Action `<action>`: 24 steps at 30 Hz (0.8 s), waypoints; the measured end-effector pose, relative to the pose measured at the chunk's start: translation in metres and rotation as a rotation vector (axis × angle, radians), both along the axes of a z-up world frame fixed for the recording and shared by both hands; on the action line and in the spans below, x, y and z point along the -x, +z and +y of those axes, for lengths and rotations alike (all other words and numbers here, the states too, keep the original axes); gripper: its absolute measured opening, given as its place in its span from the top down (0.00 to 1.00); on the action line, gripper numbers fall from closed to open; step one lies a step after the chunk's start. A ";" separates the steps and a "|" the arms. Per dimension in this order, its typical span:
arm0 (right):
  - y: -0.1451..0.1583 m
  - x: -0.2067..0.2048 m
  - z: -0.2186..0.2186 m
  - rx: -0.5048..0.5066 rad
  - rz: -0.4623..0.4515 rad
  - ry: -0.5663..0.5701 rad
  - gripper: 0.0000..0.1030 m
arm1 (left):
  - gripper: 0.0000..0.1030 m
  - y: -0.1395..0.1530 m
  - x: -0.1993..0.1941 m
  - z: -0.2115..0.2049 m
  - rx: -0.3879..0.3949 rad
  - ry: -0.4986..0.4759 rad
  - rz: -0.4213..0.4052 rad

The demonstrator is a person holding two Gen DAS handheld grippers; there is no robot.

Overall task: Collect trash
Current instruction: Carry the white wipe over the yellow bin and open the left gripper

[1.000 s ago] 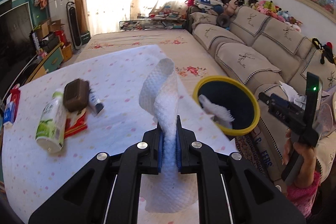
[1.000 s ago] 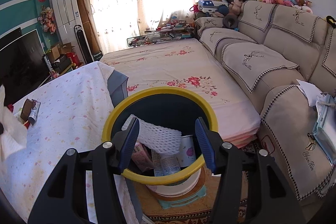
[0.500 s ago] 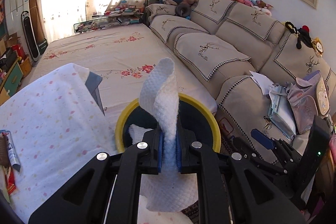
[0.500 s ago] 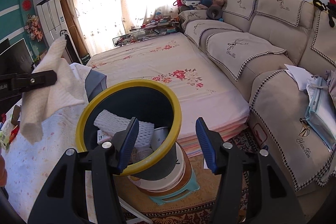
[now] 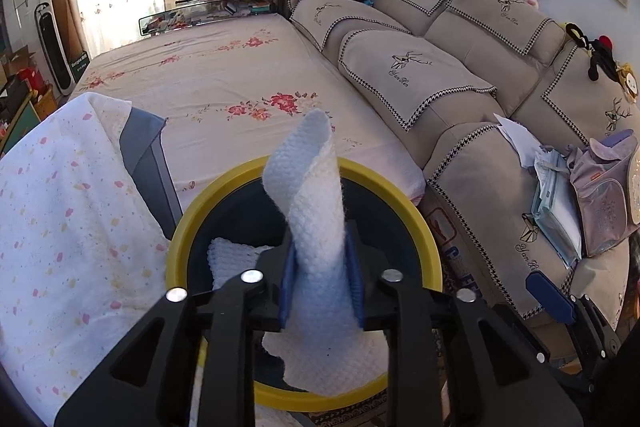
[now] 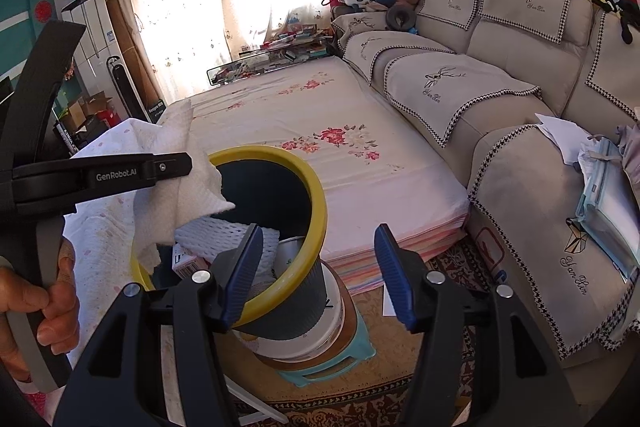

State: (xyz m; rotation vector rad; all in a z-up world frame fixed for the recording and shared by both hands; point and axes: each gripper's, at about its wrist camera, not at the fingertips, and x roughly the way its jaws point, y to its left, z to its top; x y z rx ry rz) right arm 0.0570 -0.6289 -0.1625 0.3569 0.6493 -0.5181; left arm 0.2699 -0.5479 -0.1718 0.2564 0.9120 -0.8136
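My left gripper [image 5: 321,281] is shut on a white paper towel [image 5: 316,219] and holds it right above the open mouth of the yellow-rimmed dark trash bin [image 5: 416,215]. In the right wrist view the left gripper [image 6: 176,167] holds the towel [image 6: 176,187] over the bin's near-left rim [image 6: 316,211]. The bin holds white foam netting [image 6: 208,237], a paper cup and a small box. My right gripper [image 6: 318,277] is open and empty, just right of the bin, with its left finger in front of the rim.
The bin stands on a stack of tubs and a teal stool [image 6: 332,367] on a patterned rug. A table with a floral cloth [image 5: 60,227] is at the left. A low bed [image 5: 240,87] lies behind, a beige sofa [image 5: 480,75] at the right.
My left gripper has carried the paper towel from over the table to right above the bin mouth. My right gripper has drawn back to the right of the bin and stays open.
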 end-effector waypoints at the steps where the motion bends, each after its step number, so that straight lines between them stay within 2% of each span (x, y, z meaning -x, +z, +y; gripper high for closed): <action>1: 0.001 0.000 0.001 0.000 0.000 0.000 0.46 | 0.48 0.001 -0.001 0.001 0.001 0.010 -0.003; 4: 0.003 0.001 0.004 0.002 -0.006 0.001 0.45 | 0.40 0.008 0.001 0.018 0.025 0.022 -0.008; 7: 0.006 0.000 0.009 0.001 -0.006 0.008 0.42 | 0.37 0.022 0.008 0.039 0.053 0.027 -0.016; 11: 0.007 -0.006 0.019 0.004 0.001 0.033 0.42 | 0.26 0.044 0.019 0.079 0.077 0.055 -0.067; 13: 0.008 -0.010 0.025 0.007 0.002 0.050 0.42 | 0.24 0.053 0.022 0.103 0.083 0.073 -0.083; 19: 0.016 -0.027 0.055 0.018 0.007 0.114 0.42 | 0.12 0.071 0.032 0.190 0.102 0.143 -0.122; 24: 0.025 -0.048 0.087 0.040 0.016 0.182 0.42 | 0.07 0.082 0.033 0.283 0.136 0.256 -0.154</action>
